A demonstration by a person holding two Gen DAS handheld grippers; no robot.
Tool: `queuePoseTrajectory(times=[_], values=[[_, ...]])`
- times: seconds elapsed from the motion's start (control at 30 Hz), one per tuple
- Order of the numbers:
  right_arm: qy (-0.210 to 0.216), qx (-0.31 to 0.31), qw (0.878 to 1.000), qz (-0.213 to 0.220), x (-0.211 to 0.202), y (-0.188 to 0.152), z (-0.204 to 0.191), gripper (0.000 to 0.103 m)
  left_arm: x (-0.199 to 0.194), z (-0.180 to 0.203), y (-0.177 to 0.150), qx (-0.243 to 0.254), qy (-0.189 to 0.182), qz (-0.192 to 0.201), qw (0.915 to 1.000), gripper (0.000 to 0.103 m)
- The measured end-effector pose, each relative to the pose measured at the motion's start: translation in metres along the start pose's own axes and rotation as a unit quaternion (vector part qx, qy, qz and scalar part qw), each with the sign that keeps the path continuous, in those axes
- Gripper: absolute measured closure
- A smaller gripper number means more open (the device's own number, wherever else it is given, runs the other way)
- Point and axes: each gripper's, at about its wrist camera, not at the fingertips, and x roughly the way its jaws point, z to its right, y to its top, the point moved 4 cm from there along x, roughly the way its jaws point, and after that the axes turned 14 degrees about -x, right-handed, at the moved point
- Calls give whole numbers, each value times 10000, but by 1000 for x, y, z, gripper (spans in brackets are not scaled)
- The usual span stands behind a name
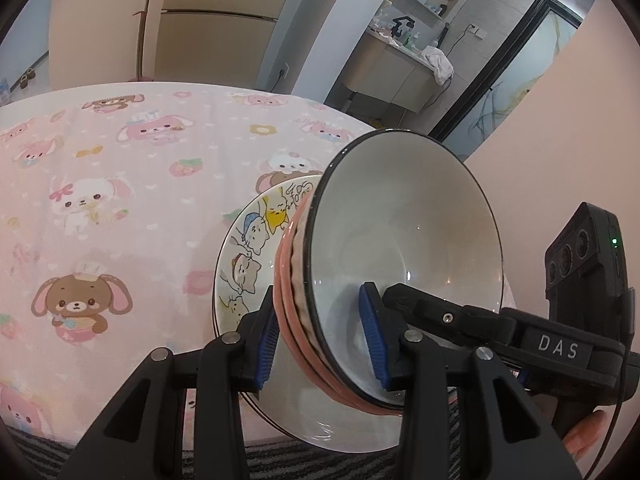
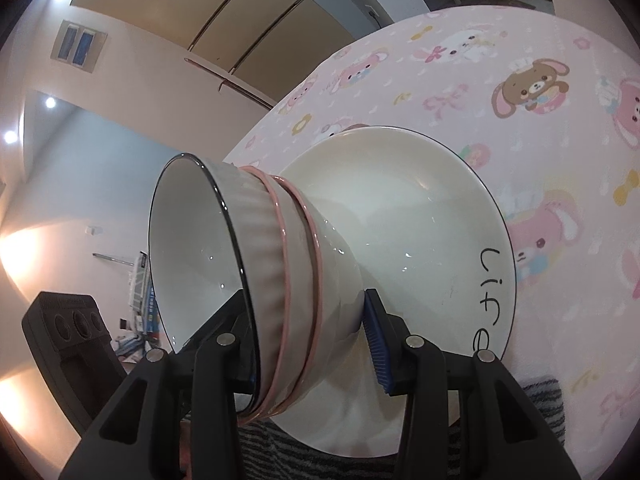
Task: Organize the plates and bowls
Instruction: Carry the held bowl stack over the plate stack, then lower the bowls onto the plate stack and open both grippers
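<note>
- Clearly, the left gripper (image 1: 324, 332) and the right gripper (image 2: 308, 340) each pinch the stack of nested bowls (image 2: 256, 276) from opposite sides, one pad inside the top bowl's rim.
- Judged step: carrying the stack, with the cartoon plate (image 1: 244, 256) against its base, toward the table.
- Next: level it and set it down gently.
- Pink cartoon tablecloth (image 1: 120, 200) lies bare; nothing blocks.

Stack of three nested bowls (image 1: 400, 248): top one white, dark-rimmed; two below pink-rimmed. Stack tipped on its side, base against a white cartoon-cat plate (image 1: 244, 256). In the right wrist view, plate (image 2: 424, 216) reads "life".
</note>
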Motion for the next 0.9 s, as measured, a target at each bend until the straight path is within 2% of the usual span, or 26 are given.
queuePoseTrajectory(times=[0.13, 0.63, 0.7, 0.77, 0.83, 0.9], values=[[-29, -78, 9999, 58, 1, 0, 0, 58, -2, 1, 1, 238, 47, 98, 9997, 66], [-212, -496, 9985, 33, -5, -2, -1, 57, -2, 1, 0, 381, -52, 178, 9991, 67], [-543, -701, 9958, 249, -11, 0, -3, 57, -3, 3, 1, 417, -77, 262, 9988, 70], [-1141, -1072, 9860, 572, -23, 1, -9, 57, -4, 6, 1, 553, -8, 324, 9979, 71], [-1214, -1313, 9820, 614, -24, -1, -14, 57, -4, 7, 0, 588, 13, 358, 9976, 71], [-1098, -1236, 9848, 541, -21, -2, -12, 57, -4, 6, 1, 577, -2, 358, 9977, 72]])
